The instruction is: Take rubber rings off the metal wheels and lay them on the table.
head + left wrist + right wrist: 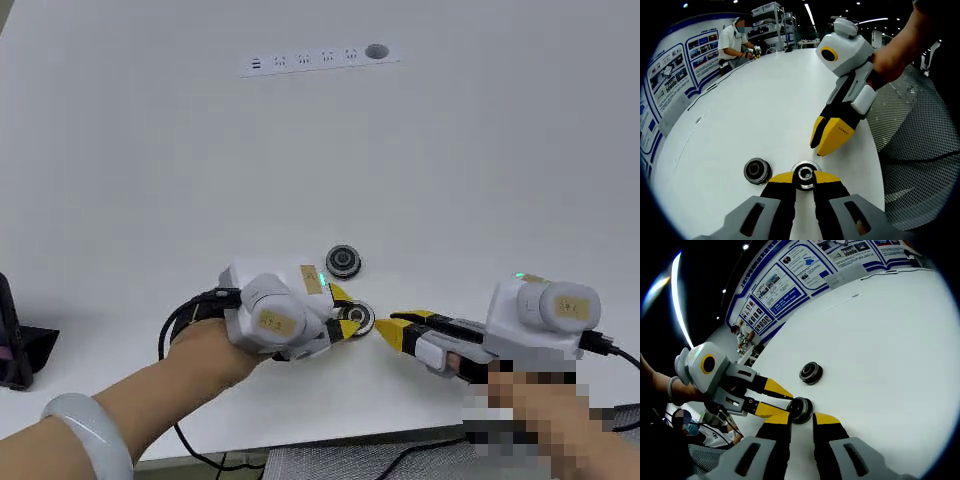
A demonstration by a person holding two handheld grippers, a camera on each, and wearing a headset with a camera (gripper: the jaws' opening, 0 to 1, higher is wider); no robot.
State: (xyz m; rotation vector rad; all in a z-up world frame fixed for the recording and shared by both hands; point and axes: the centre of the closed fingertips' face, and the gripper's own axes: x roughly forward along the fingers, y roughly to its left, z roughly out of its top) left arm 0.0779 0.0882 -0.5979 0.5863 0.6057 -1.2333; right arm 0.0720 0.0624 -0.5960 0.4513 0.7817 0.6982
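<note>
Left tool (803, 180) clamping metal wheel (805, 172), stickers (275, 322) unreadable

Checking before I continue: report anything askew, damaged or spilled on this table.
Nothing stands out. The free wheel lies flat on the table. The held wheel sits squarely between the jaws of the left gripper. No spill or damage shows.
</note>
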